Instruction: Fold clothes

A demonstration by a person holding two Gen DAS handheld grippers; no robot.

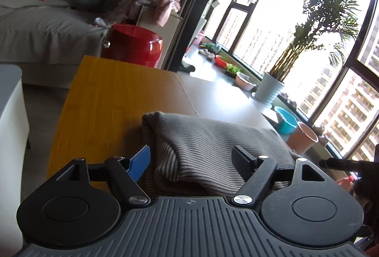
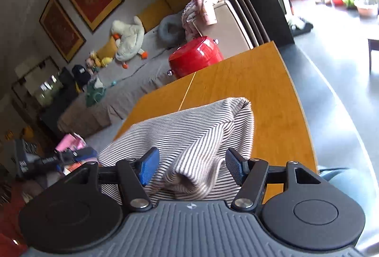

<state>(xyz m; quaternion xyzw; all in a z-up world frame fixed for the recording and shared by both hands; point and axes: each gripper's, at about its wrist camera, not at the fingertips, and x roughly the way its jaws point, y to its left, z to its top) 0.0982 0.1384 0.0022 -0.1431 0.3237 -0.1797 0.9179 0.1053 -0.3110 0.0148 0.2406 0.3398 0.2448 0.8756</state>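
The striped garment point(image 2: 201, 129) lies bunched at the wooden table's point(image 2: 272, 96) near edge; soft, light, floppy; left gripper point(image 1: 191, 160) and right gripper point(image 2: 191, 167) gape around folds, gripping nothing; best pinched at corners

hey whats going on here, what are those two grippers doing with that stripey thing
A person is working on a striped garment lying on a wooden table, with a handheld gripper in each hand. The left gripper and the right gripper are both open, each with its fingers either side of a bunched fold of the fabric, and neither is clamped on it. The garment is partly folded and rumpled, not yet a neat stack. A red stool and a sofa sit beyond the table.
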